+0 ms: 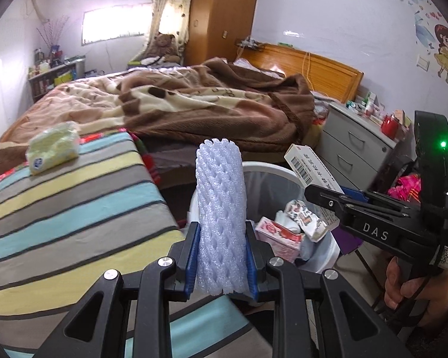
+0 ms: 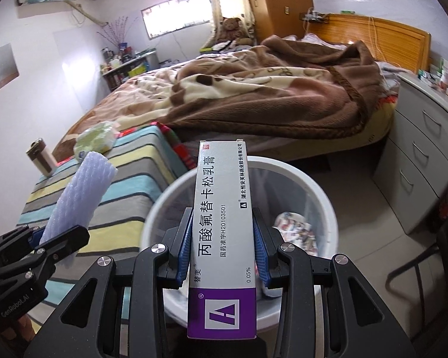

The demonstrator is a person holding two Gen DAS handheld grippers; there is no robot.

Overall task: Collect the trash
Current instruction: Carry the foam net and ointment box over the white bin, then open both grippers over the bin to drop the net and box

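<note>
Left wrist view: the left gripper [image 1: 221, 256] has its jaws pinching a pale foam sleeve [image 1: 220, 208], long axis running straight out from the jaws. The white trash bin [image 1: 331, 247] lies just beyond and right of the tips.

Right wrist view: the right gripper [image 2: 222, 247] has its jaws clamping a grey-and-purple ointment box [image 2: 221, 238], lengthwise along the jaws, directly over the bin's mouth. This hand looks nearer to dropping its load.
</note>
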